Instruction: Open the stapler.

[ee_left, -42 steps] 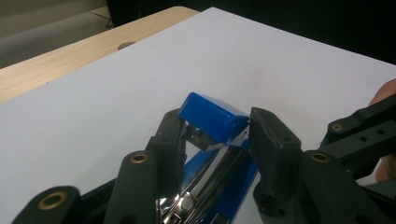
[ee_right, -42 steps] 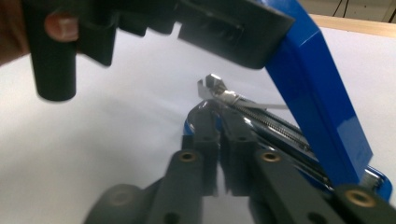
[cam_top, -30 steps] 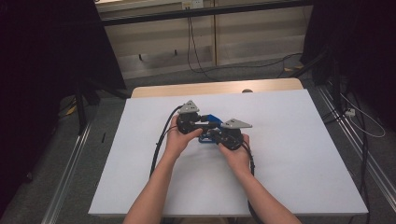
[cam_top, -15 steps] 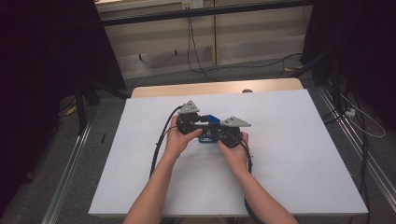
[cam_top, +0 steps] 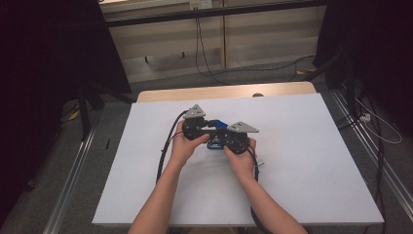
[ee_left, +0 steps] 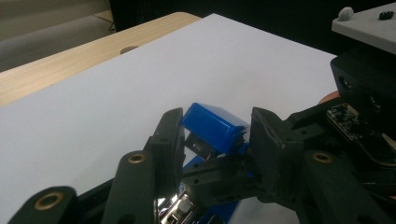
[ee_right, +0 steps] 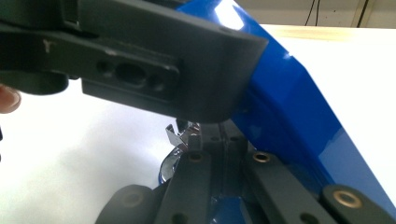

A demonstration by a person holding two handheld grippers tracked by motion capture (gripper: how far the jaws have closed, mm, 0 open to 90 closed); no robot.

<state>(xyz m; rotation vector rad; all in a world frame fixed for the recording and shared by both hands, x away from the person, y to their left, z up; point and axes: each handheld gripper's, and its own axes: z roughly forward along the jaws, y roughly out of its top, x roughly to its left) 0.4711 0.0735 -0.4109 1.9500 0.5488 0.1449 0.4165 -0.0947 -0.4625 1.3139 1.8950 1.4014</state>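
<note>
Near the middle of the white tabletop [cam_top: 302, 161], one blue stapler [cam_top: 217, 132] sits between the two grippers. Its long axis looks to run roughly left-right in the high view, tilted, with the blue top arm lifted off the base. In the left gripper view that arm's blunt end points up and toward the far edge; chrome metal shows beneath it.

Left gripper [ee_left: 215, 140]: fingers partly spread, set either side of the blue arm and pressing on it.

Right gripper [ee_right: 219, 154]: fingers fully closed together, their tips at the stapler's chrome part just beneath the blue arm; whether they pinch it, cannot tell.

Count: one stapler, two grippers, two hands. One hand per gripper.
</note>
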